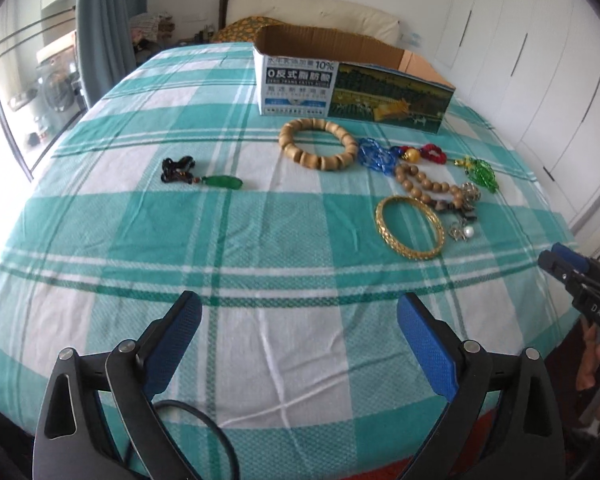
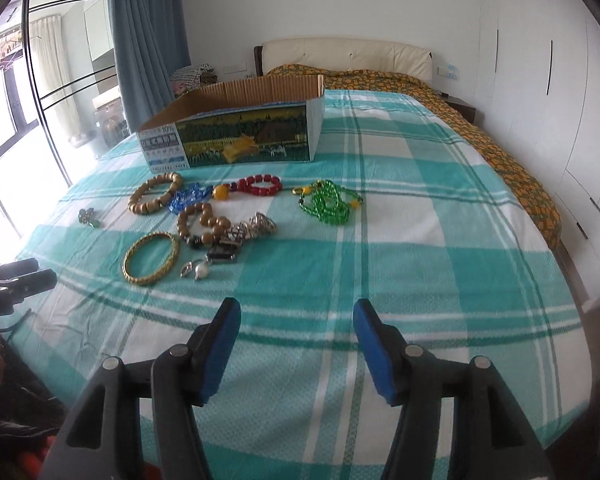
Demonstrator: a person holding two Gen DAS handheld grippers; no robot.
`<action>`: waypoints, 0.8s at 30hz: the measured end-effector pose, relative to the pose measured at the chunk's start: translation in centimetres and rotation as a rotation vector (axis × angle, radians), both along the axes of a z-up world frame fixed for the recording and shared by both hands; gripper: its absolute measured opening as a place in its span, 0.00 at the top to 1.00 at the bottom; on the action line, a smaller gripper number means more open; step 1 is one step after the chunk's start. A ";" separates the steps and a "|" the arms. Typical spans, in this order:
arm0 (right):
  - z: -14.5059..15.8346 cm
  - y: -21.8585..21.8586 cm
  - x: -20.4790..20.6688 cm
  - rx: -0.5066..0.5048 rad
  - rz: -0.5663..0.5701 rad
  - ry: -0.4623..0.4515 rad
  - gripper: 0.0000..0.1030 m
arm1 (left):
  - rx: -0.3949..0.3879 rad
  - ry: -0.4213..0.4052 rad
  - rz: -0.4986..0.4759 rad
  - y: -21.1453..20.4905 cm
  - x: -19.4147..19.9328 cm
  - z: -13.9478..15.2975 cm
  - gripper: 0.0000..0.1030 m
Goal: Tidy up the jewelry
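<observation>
Jewelry lies on a teal checked bedspread in front of an open cardboard box (image 1: 352, 84) (image 2: 236, 136). There is a chunky wooden bead bracelet (image 1: 319, 143) (image 2: 155, 193), a gold bangle (image 1: 410, 227) (image 2: 151, 258), a green pendant on a dark cord (image 1: 202, 176) (image 2: 89, 218), blue beads (image 1: 376, 156) (image 2: 190, 197), red beads (image 1: 432, 153) (image 2: 260, 185), green beads (image 1: 482, 172) (image 2: 330, 202) and a brown bead string (image 1: 428, 186) (image 2: 202, 220). My left gripper (image 1: 298, 312) stands wide open over bare cloth, well short of the jewelry. My right gripper (image 2: 296, 316) is open too, with nothing between its fingers.
A pearl piece (image 2: 199, 271) and silver trinkets (image 2: 260, 226) lie by the bangle. The right gripper (image 1: 572, 276) shows at the left wrist view's right edge, with a hand below it. White wardrobe doors (image 2: 540, 80) run along the right. A patterned quilt (image 2: 500, 152) covers the bed's far side.
</observation>
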State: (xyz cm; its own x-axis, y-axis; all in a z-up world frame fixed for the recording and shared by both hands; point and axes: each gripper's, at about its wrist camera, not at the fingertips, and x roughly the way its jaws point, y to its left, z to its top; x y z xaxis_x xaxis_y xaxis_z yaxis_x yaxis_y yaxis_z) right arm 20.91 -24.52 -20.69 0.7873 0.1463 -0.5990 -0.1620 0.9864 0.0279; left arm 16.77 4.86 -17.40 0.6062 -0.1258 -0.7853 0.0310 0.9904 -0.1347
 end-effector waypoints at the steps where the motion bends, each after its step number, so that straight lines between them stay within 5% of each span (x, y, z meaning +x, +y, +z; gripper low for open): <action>1: -0.5 0.0 -0.1 0.004 -0.007 0.005 0.42 | -0.001 0.009 -0.001 -0.2 -0.3 -0.7 0.04; 7: -2.4 0.4 -0.8 -0.009 -0.005 0.006 0.41 | 0.045 -0.006 0.013 -1.2 -0.3 -2.5 0.04; 12: -2.9 0.9 -1.1 -0.025 0.003 -0.012 0.28 | 0.131 -0.020 0.004 -2.2 -0.3 -3.1 0.01; 18: -3.4 2.0 -1.4 -0.070 0.022 -0.047 0.15 | 0.127 -0.039 0.014 -2.1 -0.5 -3.2 0.00; 24: -3.4 2.3 -1.4 -0.059 -0.044 -0.043 0.13 | 0.125 -0.059 0.010 -2.2 -0.7 -3.3 0.00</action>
State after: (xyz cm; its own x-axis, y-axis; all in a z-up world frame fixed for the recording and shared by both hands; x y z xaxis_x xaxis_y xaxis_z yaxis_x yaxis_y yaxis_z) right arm 19.48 -22.24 -24.12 0.8176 0.0762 -0.5707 -0.1180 0.9924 -0.0364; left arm 16.10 2.69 -20.68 0.6529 -0.0231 -0.7571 0.0254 0.9996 -0.0086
